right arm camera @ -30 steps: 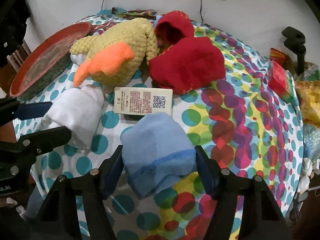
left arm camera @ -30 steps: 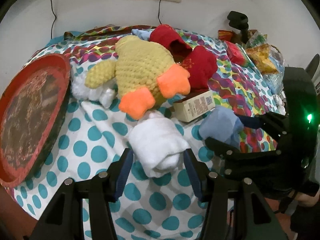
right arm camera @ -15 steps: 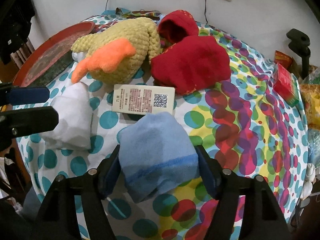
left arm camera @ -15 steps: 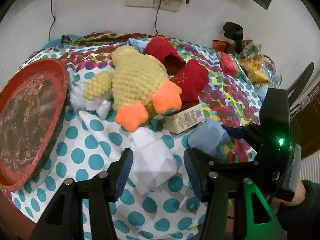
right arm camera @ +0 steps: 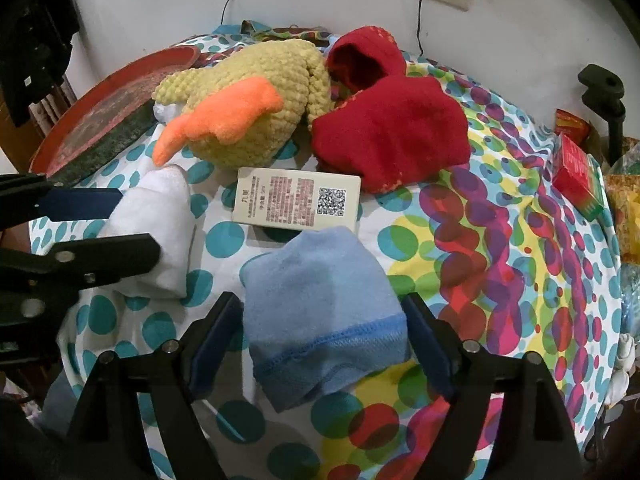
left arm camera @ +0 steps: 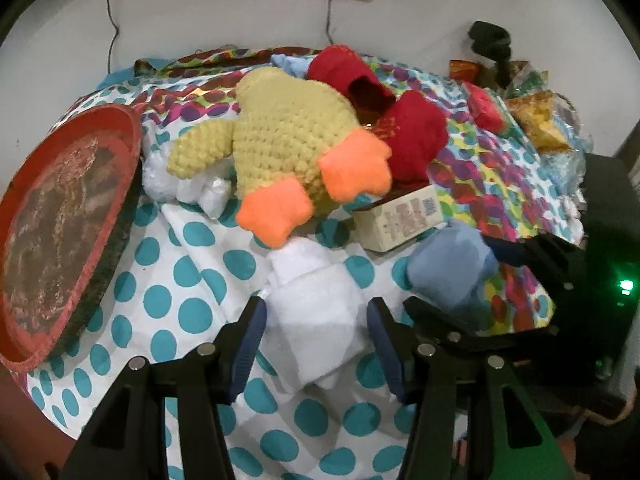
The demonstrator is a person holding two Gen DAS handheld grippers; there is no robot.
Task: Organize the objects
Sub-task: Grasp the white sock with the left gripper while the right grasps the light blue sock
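A rolled white cloth (left arm camera: 316,316) lies on the dotted tablecloth between the fingers of my left gripper (left arm camera: 316,344), which is shut on it; it also shows in the right wrist view (right arm camera: 156,236). My right gripper (right arm camera: 320,340) is shut on a folded blue cloth (right arm camera: 324,312), seen from the side in the left wrist view (left arm camera: 448,268). A yellow crocheted duck with orange feet (left arm camera: 288,140) lies behind, with red cloths (right arm camera: 392,136) and a cream box (right arm camera: 296,200) next to it.
A round red tray (left arm camera: 60,216) leans at the table's left edge. A red packet (right arm camera: 580,176) and snack bags (left arm camera: 540,120) sit at the right. The wall with sockets and cables stands behind. A black clamp stand (right arm camera: 604,96) rises at the back right.
The left gripper pulled back with the white cloth, then came forward again. The right gripper keeps the blue cloth and has shifted only slightly.
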